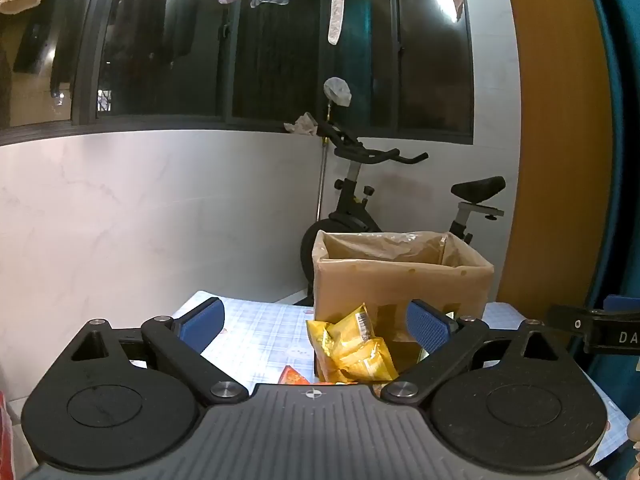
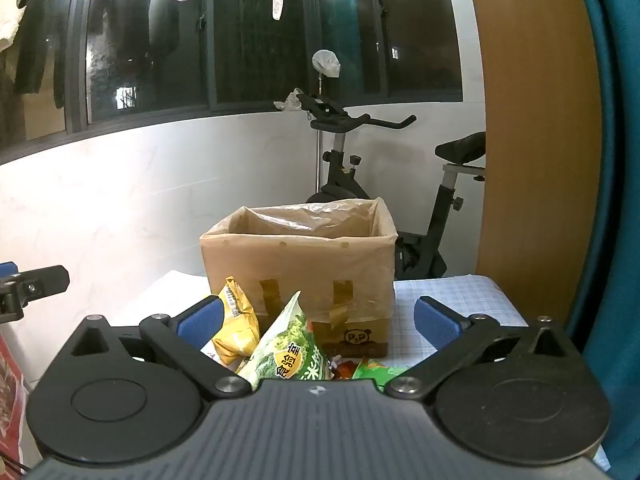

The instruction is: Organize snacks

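A cardboard box (image 1: 400, 284) (image 2: 300, 260) lined with clear plastic stands open on the checked tablecloth (image 1: 264, 332). Yellow snack bags (image 1: 352, 352) (image 2: 236, 324) lie heaped against its front. In the right wrist view a green-and-white bag (image 2: 288, 352) leans upright, with another green packet (image 2: 380, 370) and a red one beside it. An orange-red packet (image 1: 294, 376) peeks out close to the left gripper's body. My left gripper (image 1: 316, 324) hovers open above the yellow bags. My right gripper (image 2: 318, 324) is also open, over the green bag, and its jaws hold nothing.
An exercise bike (image 1: 360, 184) (image 2: 436, 216) stands behind the table against a white tiled wall under dark windows. A wooden panel (image 1: 560, 140) and teal curtain (image 2: 616, 160) close off the right side. The right gripper's tip (image 1: 592, 328) shows at the edge of the left wrist view.
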Demonstrator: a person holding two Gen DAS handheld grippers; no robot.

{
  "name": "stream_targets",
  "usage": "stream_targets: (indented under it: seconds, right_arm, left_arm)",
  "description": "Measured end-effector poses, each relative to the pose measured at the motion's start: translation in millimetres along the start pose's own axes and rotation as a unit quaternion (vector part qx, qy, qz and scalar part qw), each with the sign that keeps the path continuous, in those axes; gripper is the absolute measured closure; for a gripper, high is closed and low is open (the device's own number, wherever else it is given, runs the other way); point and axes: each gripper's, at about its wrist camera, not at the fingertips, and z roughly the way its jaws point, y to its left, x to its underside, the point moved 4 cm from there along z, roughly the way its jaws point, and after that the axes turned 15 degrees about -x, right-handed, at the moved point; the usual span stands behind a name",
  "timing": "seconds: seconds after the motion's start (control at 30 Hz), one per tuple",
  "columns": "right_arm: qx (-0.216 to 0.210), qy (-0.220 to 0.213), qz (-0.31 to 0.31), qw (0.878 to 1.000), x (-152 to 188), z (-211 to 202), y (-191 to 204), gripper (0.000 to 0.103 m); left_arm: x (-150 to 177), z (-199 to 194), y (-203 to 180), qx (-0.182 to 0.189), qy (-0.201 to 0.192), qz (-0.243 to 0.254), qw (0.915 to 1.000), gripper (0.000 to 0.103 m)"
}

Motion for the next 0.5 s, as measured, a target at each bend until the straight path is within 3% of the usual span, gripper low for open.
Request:
stream_targets:
  seconds: [0.5]
  right_arm:
    - [0.0,0.0,0.001,1.0,0.1,-0.3,-1.0,0.0]
  left_arm:
    - [1.4,-2.5,-3.6,0.002,-0.001,0.0,1.0,0.004]
